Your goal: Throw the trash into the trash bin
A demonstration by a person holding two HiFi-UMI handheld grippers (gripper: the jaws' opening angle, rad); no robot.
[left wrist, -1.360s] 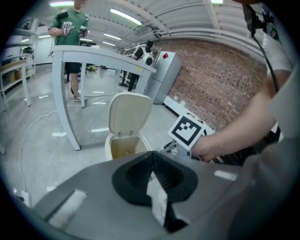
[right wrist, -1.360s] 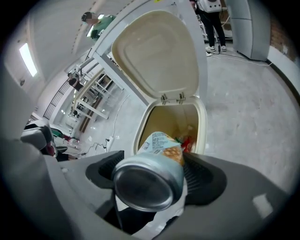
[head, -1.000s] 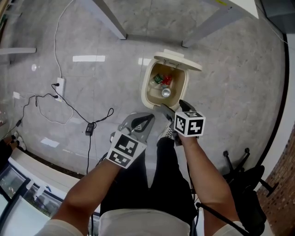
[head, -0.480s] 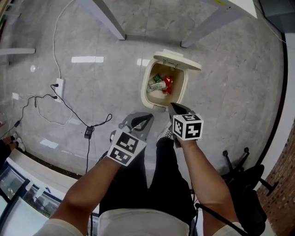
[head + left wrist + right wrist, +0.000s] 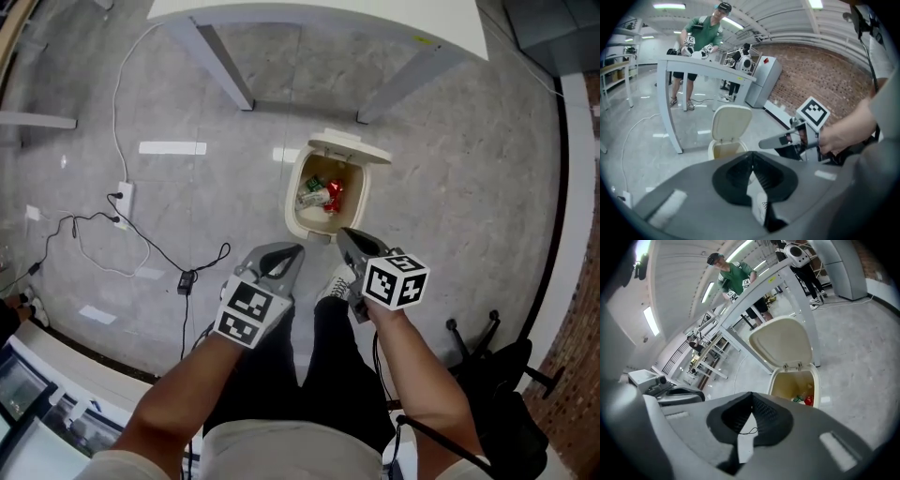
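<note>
Floor (image 5: 469,187) open round bin (image 5: 292,199); left claw (image 5: 296,250) closed, right claw (image 5: 343,233) just closed, empty.

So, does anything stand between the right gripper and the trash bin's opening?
Nothing visible does. The lid stands raised at the far side of the bin, and trash lies inside. The right gripper has just closed its jaws, with nothing between them.

Smooth cream plastic trash bin (image 5: 292,202) on a glossy grey floor (image 5: 450,187) (stone-patterned, reflecting lights).

Lab: white workbench (image 5: 701,66), brick wall (image 5: 825,75)
</note>
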